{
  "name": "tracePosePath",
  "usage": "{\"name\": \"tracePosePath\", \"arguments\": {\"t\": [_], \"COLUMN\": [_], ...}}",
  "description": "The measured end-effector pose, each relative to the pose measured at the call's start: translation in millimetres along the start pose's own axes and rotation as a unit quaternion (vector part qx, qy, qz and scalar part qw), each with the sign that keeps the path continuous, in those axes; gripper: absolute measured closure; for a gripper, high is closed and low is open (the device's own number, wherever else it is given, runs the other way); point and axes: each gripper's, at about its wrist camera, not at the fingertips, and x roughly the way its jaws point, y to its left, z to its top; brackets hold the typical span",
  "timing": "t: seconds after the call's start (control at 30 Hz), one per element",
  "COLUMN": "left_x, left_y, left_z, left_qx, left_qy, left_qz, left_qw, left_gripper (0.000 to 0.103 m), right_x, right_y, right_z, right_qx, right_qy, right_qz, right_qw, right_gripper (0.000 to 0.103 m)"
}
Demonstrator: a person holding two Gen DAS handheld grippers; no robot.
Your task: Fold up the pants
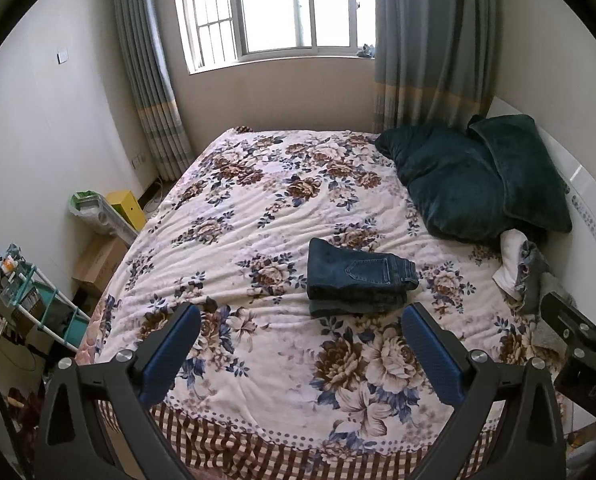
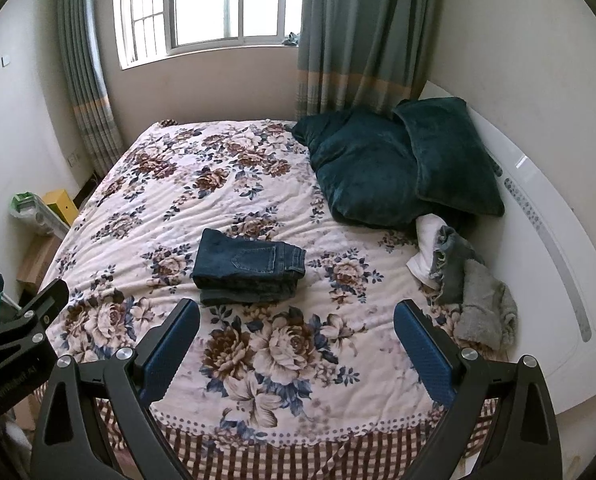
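Note:
A pair of dark blue jeans (image 1: 358,278) lies folded into a compact stack on the floral bedspread (image 1: 257,208), back pocket up. It also shows in the right wrist view (image 2: 247,268). My left gripper (image 1: 300,316) is open and empty, held above the bed's near edge, short of the jeans. My right gripper (image 2: 295,312) is open and empty too, just in front and to the right of the jeans. The right gripper's body shows at the right edge of the left wrist view (image 1: 578,332). The left gripper's body shows at the left edge of the right wrist view (image 2: 21,320).
Two dark green pillows (image 2: 402,168) lean against the white headboard (image 2: 538,208) on the right. A pile of white and grey clothes (image 2: 466,280) lies below them. Boxes (image 1: 97,260) and a rack (image 1: 37,300) stand on the floor left of the bed. A curtained window (image 1: 277,8) is behind.

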Motion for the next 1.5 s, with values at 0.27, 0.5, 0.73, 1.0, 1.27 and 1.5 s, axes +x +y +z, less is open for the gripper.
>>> {"name": "tracePosePath", "arguments": {"t": [0.27, 0.5, 0.73, 1.0, 1.27, 1.5], "left_x": [-0.1, -1.0, -2.3, -3.4, -4.1, -7.0], "left_y": [0.3, 1.5, 2.0, 4.2, 4.6, 4.0], "left_z": [-0.9, 0.7, -1.3, 3.1, 1.3, 2.4], "left_qx": [0.001, 0.0, -0.002, -0.001, 0.0, 0.001], "left_qy": [-0.001, -0.002, -0.003, -0.006, -0.007, -0.015], "left_qz": [0.0, 0.002, 0.003, 0.003, 0.005, 0.006], "left_qw": [1.0, 1.0, 1.0, 1.0, 1.0, 0.9999], "left_gripper": [0.0, 0.0, 0.0, 0.0, 0.0, 0.0], "right_x": [-1.6, -1.7, -3.3, -3.6, -3.3, -4.3], "right_y": [6.3, 8.2, 7.5, 7.5, 8.1, 7.2], "right_z": [2.6, 3.0, 1.7, 0.8, -0.4, -1.2], "right_qx": [0.0, 0.0, 0.0, 0.0, 0.001, 0.002], "right_qy": [-0.003, -0.002, -0.003, -0.003, -0.003, -0.004], "right_qz": [0.002, 0.002, 0.002, 0.001, 0.002, 0.002], "right_qw": [1.0, 1.0, 1.0, 1.0, 1.0, 1.0], "right_gripper": [0.003, 0.003, 0.003, 0.003, 0.003, 0.003]}}
